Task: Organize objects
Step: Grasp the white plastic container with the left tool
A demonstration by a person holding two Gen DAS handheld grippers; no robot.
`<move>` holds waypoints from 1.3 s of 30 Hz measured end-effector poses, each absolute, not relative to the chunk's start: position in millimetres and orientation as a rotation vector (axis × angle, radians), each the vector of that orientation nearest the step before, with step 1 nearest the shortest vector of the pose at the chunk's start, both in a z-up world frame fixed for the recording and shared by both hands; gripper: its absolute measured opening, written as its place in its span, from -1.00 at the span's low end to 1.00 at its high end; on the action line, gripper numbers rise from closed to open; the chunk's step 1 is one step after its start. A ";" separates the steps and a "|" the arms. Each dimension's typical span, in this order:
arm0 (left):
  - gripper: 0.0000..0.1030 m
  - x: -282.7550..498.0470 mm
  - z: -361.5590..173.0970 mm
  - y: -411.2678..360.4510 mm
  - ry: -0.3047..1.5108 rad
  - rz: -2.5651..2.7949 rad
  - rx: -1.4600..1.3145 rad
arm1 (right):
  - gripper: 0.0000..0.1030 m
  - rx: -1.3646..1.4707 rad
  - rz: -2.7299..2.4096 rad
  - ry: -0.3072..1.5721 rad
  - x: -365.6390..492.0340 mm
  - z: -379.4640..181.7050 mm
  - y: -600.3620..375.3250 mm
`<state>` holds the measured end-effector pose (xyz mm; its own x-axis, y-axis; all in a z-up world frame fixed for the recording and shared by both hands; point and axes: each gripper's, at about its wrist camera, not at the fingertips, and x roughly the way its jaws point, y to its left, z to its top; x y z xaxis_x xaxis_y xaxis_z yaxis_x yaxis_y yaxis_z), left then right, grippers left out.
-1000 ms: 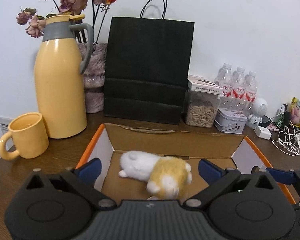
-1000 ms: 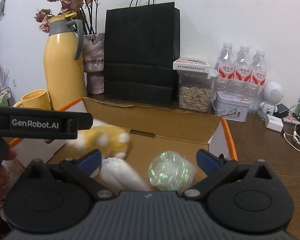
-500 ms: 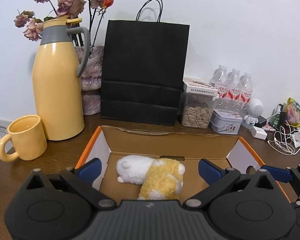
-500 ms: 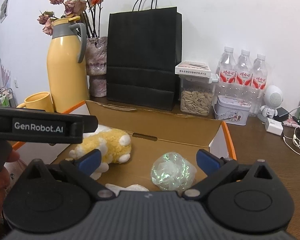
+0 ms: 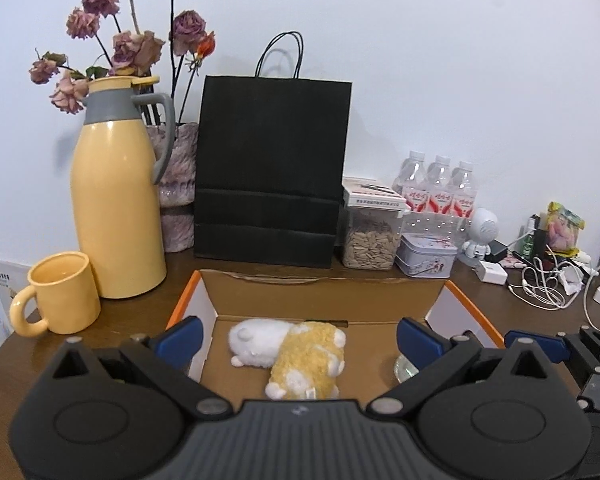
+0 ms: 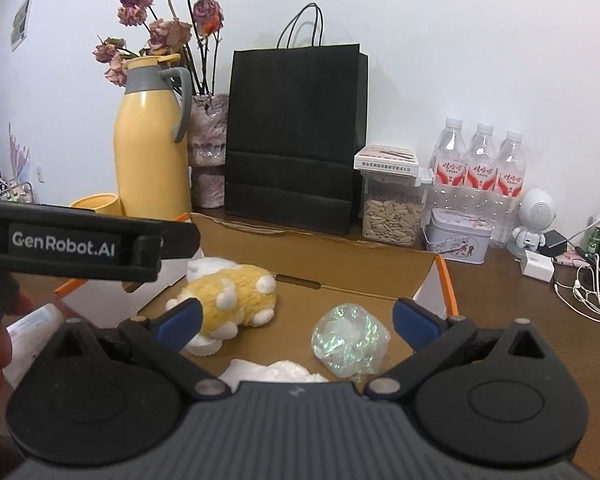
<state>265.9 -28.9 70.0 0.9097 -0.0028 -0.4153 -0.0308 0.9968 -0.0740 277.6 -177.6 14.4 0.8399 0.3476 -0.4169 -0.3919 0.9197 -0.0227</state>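
Note:
An open cardboard box with orange edges sits on the brown table. A white and yellow plush toy lies on its side on the box floor. My left gripper hovers open above the box's near side, with nothing held. In the right wrist view the same plush toy lies at the left of the box, an iridescent wrapped ball rests to its right, and a white fluffy item peeks out at the near edge. My right gripper is open and holds nothing. The left gripper's body crosses that view at the left.
Behind the box stand a yellow thermos, a yellow mug, a vase of dried roses, a black paper bag, a seed jar, a tin and water bottles. Cables and chargers lie at the right.
The plush toy, blurred and tumbling a second ago, has settled on the box floor. Both grippers have drawn back and risen a little, staying open.

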 end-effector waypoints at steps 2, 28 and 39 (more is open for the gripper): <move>1.00 256.4 71.5 -27.5 0.429 0.003 -0.080 | 1.00 -0.107 0.394 0.420 268.7 14.9 -179.1; 0.96 132.1 33.9 31.2 0.561 0.069 -0.034 | 1.00 -0.125 0.399 0.511 147.6 -14.3 -198.3; 0.96 134.2 17.9 61.5 0.622 0.135 -0.067 | 1.00 -0.138 0.373 0.545 145.5 -23.5 -199.6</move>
